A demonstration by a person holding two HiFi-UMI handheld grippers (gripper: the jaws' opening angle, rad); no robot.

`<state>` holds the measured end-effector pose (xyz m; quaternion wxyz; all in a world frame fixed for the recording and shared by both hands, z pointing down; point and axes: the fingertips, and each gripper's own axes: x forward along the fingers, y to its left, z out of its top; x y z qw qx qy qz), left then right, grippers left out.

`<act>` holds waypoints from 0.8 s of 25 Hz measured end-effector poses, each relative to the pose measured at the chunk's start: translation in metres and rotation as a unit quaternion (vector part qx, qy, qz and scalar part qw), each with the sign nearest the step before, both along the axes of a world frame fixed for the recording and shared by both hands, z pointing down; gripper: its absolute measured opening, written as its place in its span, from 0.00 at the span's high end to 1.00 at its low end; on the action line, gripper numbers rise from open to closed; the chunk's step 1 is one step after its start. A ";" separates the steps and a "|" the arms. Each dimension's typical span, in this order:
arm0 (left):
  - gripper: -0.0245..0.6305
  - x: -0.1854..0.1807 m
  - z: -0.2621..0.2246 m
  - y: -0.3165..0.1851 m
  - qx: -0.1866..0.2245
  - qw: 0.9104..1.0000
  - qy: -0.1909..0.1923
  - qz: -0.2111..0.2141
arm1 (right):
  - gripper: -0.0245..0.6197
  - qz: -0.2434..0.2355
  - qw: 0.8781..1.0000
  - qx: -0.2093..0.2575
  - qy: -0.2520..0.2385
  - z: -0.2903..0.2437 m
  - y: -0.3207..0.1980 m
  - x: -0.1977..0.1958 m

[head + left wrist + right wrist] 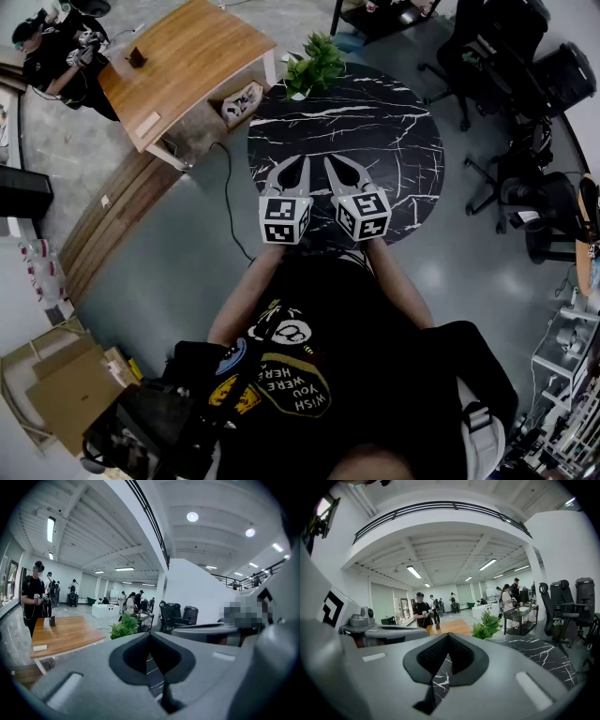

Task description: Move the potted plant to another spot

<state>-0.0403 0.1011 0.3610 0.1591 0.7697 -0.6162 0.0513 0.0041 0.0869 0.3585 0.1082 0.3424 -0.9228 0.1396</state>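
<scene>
The potted plant (pixel 314 61), bushy green leaves in a small pot, stands at the far edge of the round black marble table (pixel 384 131). My left gripper (pixel 303 161) and right gripper (pixel 329 159) hover side by side over the table's near half, well short of the plant, both pointing toward it. In the left gripper view the jaws (pixel 150 634) meet at the tips with nothing between them, and the plant (pixel 124 626) shows beyond them to the left. The right gripper (pixel 448 635) is likewise shut and empty, the plant (pixel 487 625) ahead to the right.
A wooden desk (pixel 183 66) stands left of the table, with a person (pixel 56 52) behind it. Black office chairs (pixel 506 56) crowd the right side, and a low shelf (pixel 384 14) stands behind the plant. Cardboard boxes (pixel 66 394) sit at the lower left.
</scene>
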 end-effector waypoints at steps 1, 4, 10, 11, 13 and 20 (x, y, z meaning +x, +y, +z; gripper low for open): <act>0.96 0.001 0.000 0.000 0.000 1.000 0.000 0.000 | 0.96 0.000 1.000 0.000 0.000 0.000 0.001 0.000; 0.96 0.002 0.001 0.001 0.000 1.000 -0.001 0.000 | 0.96 -0.002 1.000 -0.001 -0.001 0.000 0.001 0.001; 0.96 0.001 0.006 0.001 -0.006 1.000 -0.001 -0.002 | 0.96 -0.005 1.000 -0.004 0.000 0.004 0.000 0.001; 0.96 0.001 0.007 0.000 -0.007 1.000 0.000 -0.003 | 0.96 -0.005 1.000 -0.004 0.000 0.005 -0.001 0.001; 0.96 0.001 0.007 -0.001 -0.008 1.000 0.001 -0.004 | 0.96 -0.006 1.000 -0.005 0.001 0.004 -0.002 0.001; 0.96 0.001 0.019 -0.003 -0.023 1.000 -0.001 -0.011 | 0.96 -0.013 1.000 -0.025 0.002 0.023 -0.004 0.004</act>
